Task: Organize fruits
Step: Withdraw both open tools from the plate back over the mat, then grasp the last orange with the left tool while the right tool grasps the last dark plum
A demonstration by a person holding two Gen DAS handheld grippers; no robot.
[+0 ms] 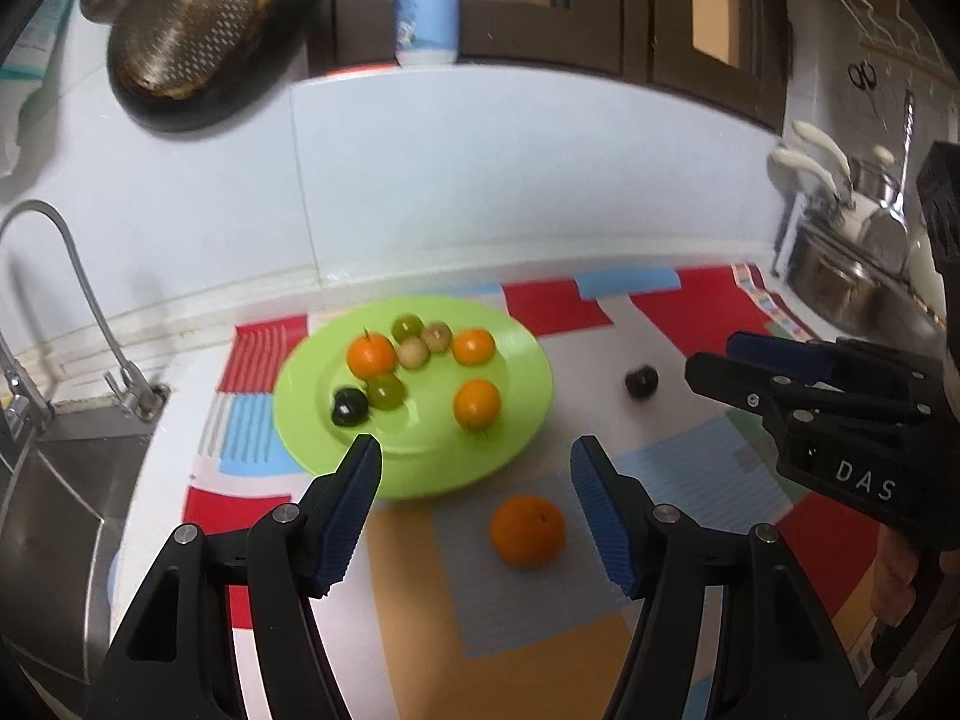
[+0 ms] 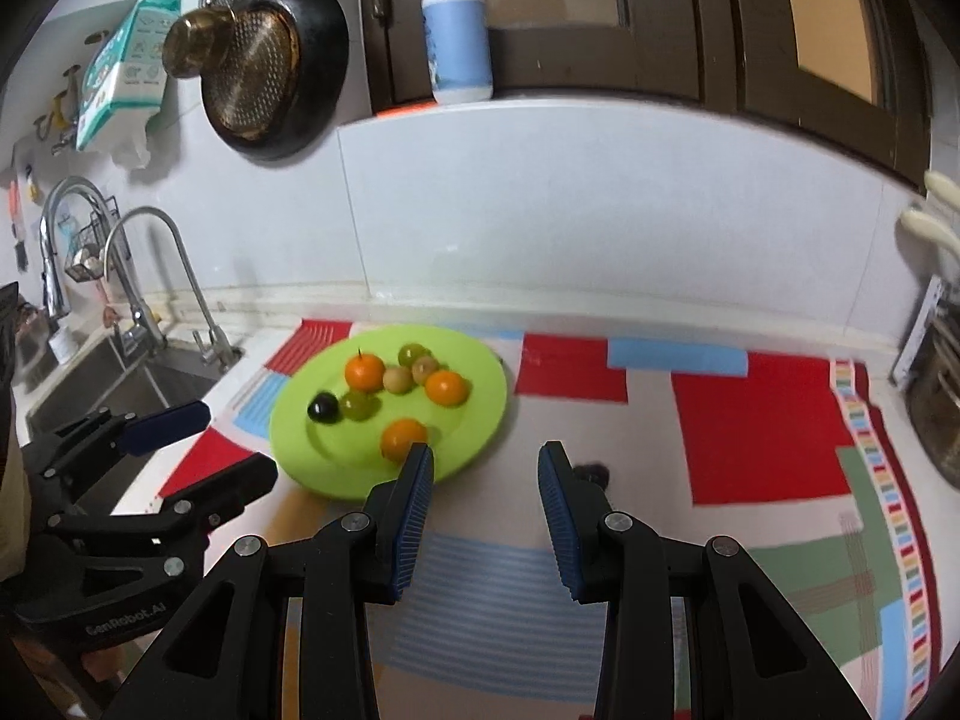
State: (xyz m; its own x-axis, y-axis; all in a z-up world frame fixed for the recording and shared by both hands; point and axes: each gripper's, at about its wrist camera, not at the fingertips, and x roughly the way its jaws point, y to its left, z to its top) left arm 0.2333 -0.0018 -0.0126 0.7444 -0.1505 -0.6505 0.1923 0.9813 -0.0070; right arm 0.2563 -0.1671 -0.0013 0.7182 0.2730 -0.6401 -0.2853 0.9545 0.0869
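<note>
A lime-green plate (image 1: 522, 360) (image 2: 480, 378) on the patterned mat holds three small oranges, several green and tan fruits and one dark fruit. A loose orange (image 1: 528, 531) lies on the mat in front of the plate. My left gripper (image 1: 476, 450) (image 2: 237, 441) hangs open over it, fingers to either side and not touching. A second dark fruit (image 1: 641, 382) (image 2: 591, 471) sits on the mat right of the plate. In the right wrist view it is half hidden behind a finger. My right gripper (image 2: 486, 450) (image 1: 714, 354) has a narrow gap with nothing between its pads.
A steel sink (image 1: 54, 480) and curved faucet (image 2: 174, 276) lie left of the mat. Above the counter's back wall stands a blue pump bottle (image 2: 456, 30), and a dark pan (image 2: 270, 72) hangs to its left. Pots and a utensil rack (image 1: 852, 264) crowd the right end.
</note>
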